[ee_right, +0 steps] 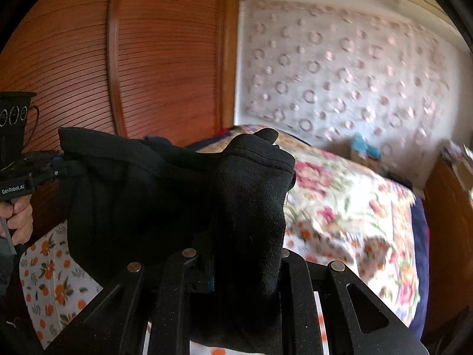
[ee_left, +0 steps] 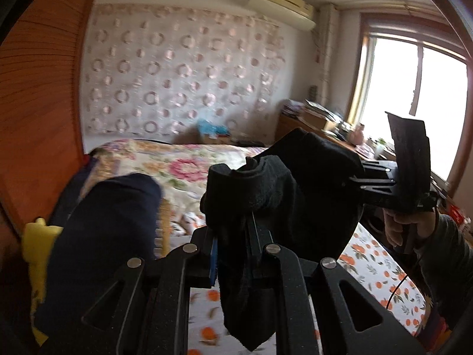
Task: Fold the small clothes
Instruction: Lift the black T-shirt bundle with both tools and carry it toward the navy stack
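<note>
Left wrist view: left gripper [ee_left: 233, 207] pinched on one end of a black sock [ee_left: 266, 189], held aloft above the bed [ee_left: 369, 254]. Fabric bunched over the fingertips, a loose tail hanging below between the finger arms. Right gripper [ee_left: 359, 182] clamped on the far end, handle held in a hand [ee_left: 399, 227]. Dark navy garment [ee_left: 100, 236] blurred at left, apart from the sock. Recommended: draw both ends level and pull out the slack before lowering; avoid trapping the hanging tail under the fold

Right wrist view: right gripper [ee_right: 245, 207] largely hidden by fabric draped over it; pinch on the sock [ee_right: 147, 189] inferred from cloth wrapped around the fingers. Left gripper [ee_right: 60, 165] gripping the opposite end beside the wooden wardrobe door [ee_right: 165, 59]. Sock sagging in the middle between the two. Recommended: bring ends together edge to edge, lay flat on the orange-print sheet [ee_right: 53, 272], release only once fabric rests fully supported
</note>
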Motion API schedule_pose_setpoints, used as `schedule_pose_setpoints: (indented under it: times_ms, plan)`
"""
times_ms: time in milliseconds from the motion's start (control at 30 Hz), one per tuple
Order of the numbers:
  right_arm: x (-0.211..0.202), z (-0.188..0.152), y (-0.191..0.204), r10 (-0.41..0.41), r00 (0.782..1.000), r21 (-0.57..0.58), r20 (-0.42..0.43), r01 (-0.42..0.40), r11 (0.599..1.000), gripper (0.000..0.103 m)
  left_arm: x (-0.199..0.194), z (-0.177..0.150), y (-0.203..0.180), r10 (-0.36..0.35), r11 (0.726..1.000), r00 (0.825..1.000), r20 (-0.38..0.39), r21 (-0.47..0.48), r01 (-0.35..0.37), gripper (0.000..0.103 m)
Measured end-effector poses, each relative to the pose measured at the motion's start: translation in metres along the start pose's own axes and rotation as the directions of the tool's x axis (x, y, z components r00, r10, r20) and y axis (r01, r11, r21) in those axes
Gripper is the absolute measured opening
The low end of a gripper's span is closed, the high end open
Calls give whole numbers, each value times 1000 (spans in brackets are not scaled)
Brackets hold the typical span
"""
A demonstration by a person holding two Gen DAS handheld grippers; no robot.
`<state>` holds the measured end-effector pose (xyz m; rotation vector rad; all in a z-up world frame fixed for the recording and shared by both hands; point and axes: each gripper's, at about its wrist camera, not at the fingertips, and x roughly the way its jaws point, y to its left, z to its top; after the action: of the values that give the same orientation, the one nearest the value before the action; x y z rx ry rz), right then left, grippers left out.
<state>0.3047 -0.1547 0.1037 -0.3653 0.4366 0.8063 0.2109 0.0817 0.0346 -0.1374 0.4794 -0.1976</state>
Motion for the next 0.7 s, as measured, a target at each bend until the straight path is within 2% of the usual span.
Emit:
schedule_pose_setpoints:
  times_ms: [200,367,533,700]
  plan:
    - [29,39,16,62,998,-119,24,-58,991,19,-27,-6,33,98,994,993,69,-47,-95,14]
    - [70,77,33,130,991,-211,2,-127,969,19,-48,-22,61,180,979,979,97,-112,-169,14]
    - [105,104,54,216,976,-306,-28,-214,928,19,-62,-49,89,231,959,971,68,-185,-215,14]
    - [143,114,66,247,968,-356,-50,-248,901,19,-53,-75,117,275,931,962,-8,-247,-268,14]
